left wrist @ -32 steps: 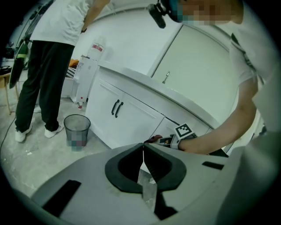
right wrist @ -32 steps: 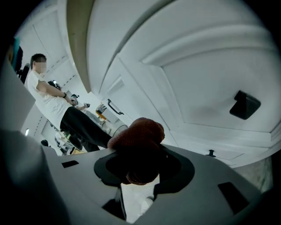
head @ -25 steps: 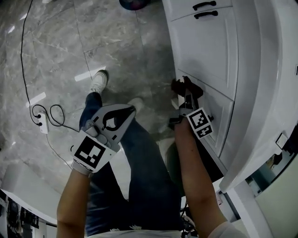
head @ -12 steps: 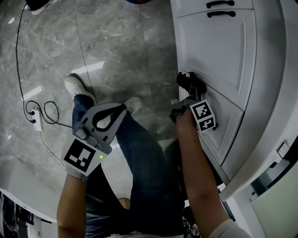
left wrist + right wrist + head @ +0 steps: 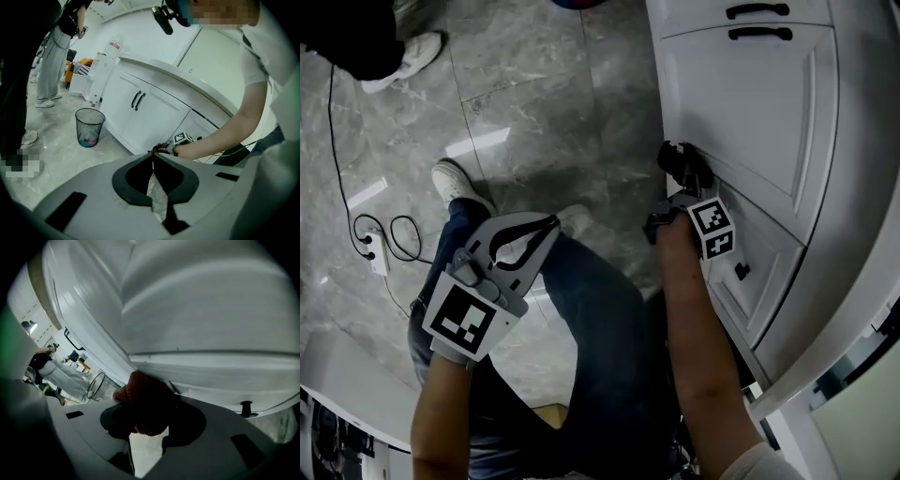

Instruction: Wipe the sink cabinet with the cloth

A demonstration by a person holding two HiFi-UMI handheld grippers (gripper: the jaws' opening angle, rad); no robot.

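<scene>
Clenching the dark red cloth (image 5: pixel 146 404) in my right claw (image 5: pixel 677 183), I have it up against the white sink cabinet (image 5: pixel 750 103), at the lower edge of a door. It looks pressed to the panel, though the close view is too blurred to be sure. A small black knob (image 5: pixel 741 272) sits on the panel below. My left claw (image 5: pixel 153 164) is clenched on nothing, jaws tip to tip, well apart from the cabinet, over the grey stone floor (image 5: pixel 534 84).
</scene>
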